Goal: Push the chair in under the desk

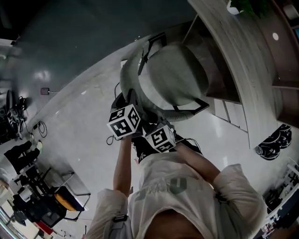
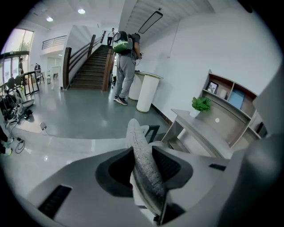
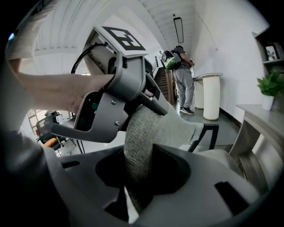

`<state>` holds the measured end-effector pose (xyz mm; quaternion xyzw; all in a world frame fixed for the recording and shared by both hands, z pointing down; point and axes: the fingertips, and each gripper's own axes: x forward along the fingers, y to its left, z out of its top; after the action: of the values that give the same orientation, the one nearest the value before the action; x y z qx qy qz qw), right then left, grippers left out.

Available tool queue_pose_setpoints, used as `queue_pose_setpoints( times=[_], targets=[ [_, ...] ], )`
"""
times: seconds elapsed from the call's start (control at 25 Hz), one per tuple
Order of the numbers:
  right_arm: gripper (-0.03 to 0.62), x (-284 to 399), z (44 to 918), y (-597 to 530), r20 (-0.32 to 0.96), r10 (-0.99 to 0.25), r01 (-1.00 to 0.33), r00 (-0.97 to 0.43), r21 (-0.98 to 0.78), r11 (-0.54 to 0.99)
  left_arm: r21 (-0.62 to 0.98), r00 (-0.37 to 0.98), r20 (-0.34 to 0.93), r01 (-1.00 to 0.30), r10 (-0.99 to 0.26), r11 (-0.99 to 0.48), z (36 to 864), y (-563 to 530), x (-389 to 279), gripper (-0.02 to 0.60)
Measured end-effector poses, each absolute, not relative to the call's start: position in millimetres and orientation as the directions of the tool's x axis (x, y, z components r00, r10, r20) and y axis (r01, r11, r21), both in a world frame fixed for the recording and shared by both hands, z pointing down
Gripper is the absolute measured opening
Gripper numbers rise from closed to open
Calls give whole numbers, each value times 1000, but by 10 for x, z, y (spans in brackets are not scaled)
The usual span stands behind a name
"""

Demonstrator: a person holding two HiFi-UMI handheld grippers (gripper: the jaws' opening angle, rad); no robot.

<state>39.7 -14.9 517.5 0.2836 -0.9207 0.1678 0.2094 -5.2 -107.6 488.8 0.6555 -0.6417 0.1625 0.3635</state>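
The grey fabric chair (image 1: 173, 74) with a black frame stands just beside the curved light-wood desk (image 1: 233, 65), seat facing it. Its backrest top lies between both pairs of jaws. The left gripper (image 2: 143, 173) is opening off it, and the right gripper (image 3: 140, 175) is closing onto it. A small green potted plant (image 2: 200, 104) stands on the desk.

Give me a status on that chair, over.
Left tool opening, right tool closing, both astride backrest of grey fabric chair. Chair not yet under light wooden desk. Nothing seen between them.

Ceiling lamps (image 2: 81, 11) glare; edges bend (head view dim).
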Motion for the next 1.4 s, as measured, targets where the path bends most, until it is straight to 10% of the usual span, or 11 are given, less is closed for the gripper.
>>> queue_pose_setpoints(
  times=[1.4],
  targets=[
    [120, 608, 5404, -719, 470, -546, -681, -694, -183, 709, 234, 184, 696, -972, -694, -23, 5099, -1724, 306, 124]
  ],
)
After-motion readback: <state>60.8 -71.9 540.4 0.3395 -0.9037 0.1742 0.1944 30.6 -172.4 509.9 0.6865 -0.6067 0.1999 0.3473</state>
